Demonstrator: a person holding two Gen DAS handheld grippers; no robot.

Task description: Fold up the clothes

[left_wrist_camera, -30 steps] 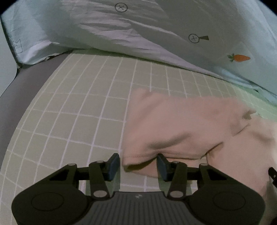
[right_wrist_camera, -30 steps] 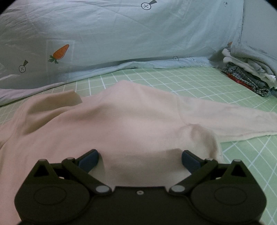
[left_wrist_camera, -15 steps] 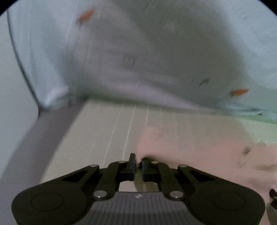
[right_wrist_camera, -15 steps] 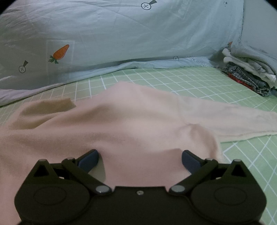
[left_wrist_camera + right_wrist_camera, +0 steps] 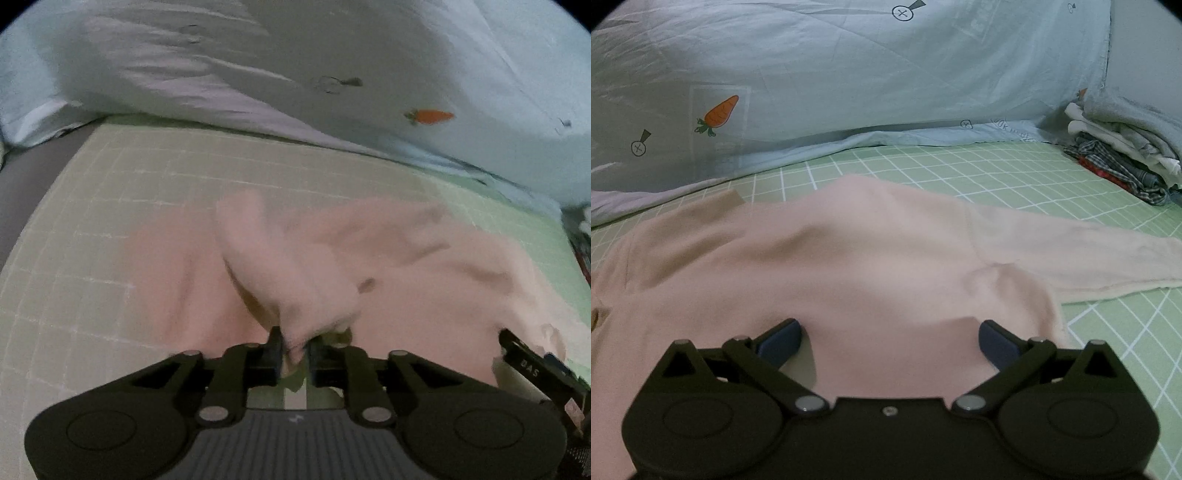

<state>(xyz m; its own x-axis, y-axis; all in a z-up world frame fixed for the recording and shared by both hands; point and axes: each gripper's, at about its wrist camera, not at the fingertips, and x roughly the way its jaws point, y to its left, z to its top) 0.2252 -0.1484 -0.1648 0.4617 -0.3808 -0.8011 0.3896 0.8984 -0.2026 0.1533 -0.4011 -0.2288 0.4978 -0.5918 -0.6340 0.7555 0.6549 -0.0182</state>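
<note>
Left wrist view is blurred: my left gripper (image 5: 295, 354), its fingers just easing apart, pinches the pink shirt (image 5: 295, 266). My right gripper (image 5: 889, 338) gapes wide over cloth that hides the bed (image 5: 997, 166).

your left gripper (image 5: 295, 356) has a bunched fold of the pink garment (image 5: 406, 280) pinched between its narrow jaws, which have just eased apart a little with the cloth still in them. from the pinch the fabric rises in a ridge and drapes away to both sides over the green checked sheet (image 5: 129, 184) (the whole picture is smeared by blur, so the grid lines are faint). behind the sheet lies the pale blue quilt (image 5: 369, 55) with a carrot print (image 5: 430, 116). at the lower right edge a black part of the other gripper (image 5: 532, 365) lies against the garment
</note>
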